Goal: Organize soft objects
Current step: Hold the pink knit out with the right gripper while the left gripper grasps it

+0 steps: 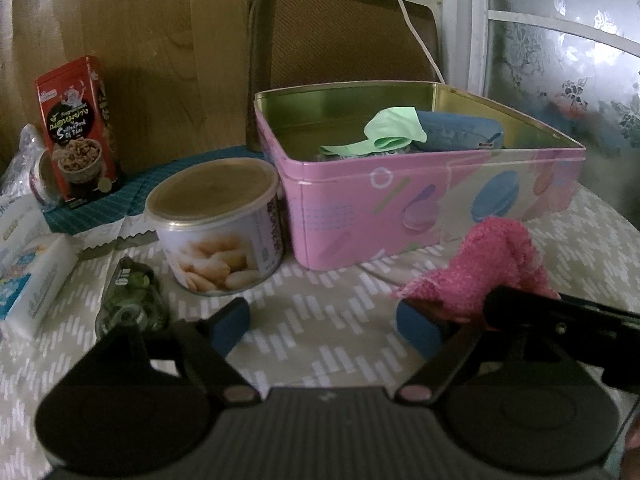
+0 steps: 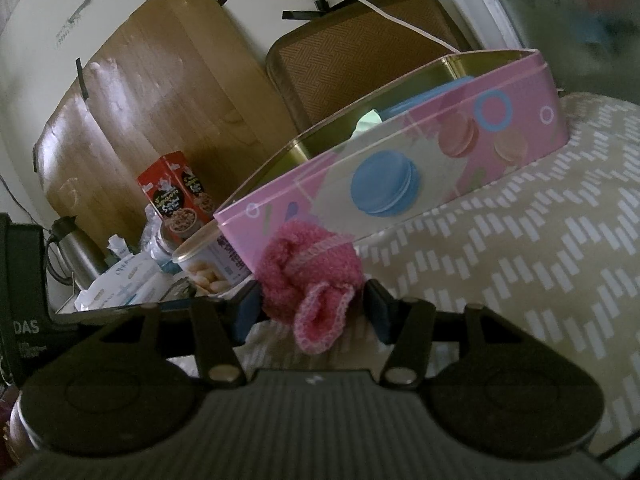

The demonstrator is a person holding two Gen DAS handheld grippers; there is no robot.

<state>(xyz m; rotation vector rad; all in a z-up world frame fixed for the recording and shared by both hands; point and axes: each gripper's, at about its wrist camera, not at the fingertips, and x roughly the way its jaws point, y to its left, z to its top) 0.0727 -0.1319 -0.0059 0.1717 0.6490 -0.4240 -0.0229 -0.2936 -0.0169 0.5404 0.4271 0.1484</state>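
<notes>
1. Left wrist view, risk: the left tool (image 1: 322, 326) hangs low over the patterned cloth (image 1: 320, 344), just beside the sock (image 1: 484, 272) that the right tool carries. The two tools could collide if either swings inward, and a knock could jar the sock loose.
2. Left wrist view, tool: the left tool is released, jaws spread wide, holding nothing. Its right pad (image 1: 418, 328) sits next to the sock's lower edge; whether it touches, I cannot tell.
3. Left wrist view, setting: the tin (image 1: 400, 208) stands open behind, with a green cloth (image 1: 390, 130) and a blue item (image 1: 460, 130) already inside. A biscuit can (image 1: 218, 224) stands close to its left wall.
4. Right wrist view, risk: the sock (image 2: 310, 276) is below the tin's (image 2: 392, 176) rim and in front of its wall. Moved straight ahead, it would likely hit the wall; the loose cuff droops and could snag the rim.
5. Right wrist view, tool: the right tool (image 2: 308, 308) is clenched partway on the sock, which bulges between the pads, clear of the cloth.
</notes>
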